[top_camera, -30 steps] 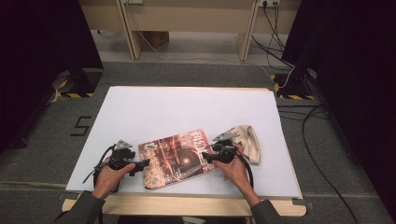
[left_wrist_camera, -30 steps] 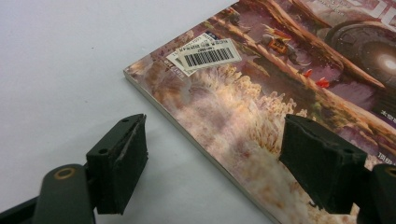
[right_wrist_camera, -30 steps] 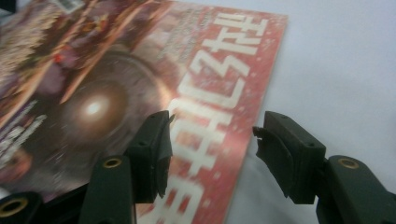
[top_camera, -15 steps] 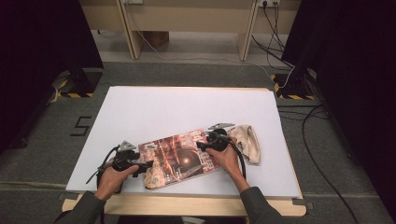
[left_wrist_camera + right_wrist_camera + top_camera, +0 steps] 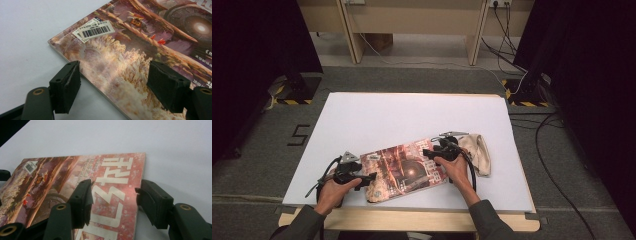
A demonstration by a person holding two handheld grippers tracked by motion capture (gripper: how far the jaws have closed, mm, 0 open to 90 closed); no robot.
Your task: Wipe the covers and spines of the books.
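A magazine [image 5: 404, 167] with a reddish illustrated cover lies flat near the front of the white table [image 5: 412, 115]. My left gripper [image 5: 368, 177] is at its left end. In the left gripper view the magazine [image 5: 140, 50] has its near edge between the open jaws of the left gripper [image 5: 113, 75], which have closed a little. One jaw stands over the table and the other over the cover. My right gripper [image 5: 428, 152] is at the magazine's right end. Its jaws [image 5: 113, 192] have just been closing slightly and straddle the magazine's [image 5: 107, 177] edge without pressing it.
A beige cloth bag [image 5: 477, 150] lies just right of the right gripper, touching the magazine's far right corner. Wooden furniture legs and cables are on the floor beyond the table. Dark curtains hang at both sides.
The right gripper has moved a little away from the person and leftward along the magazine's right end. The left gripper has stayed put.
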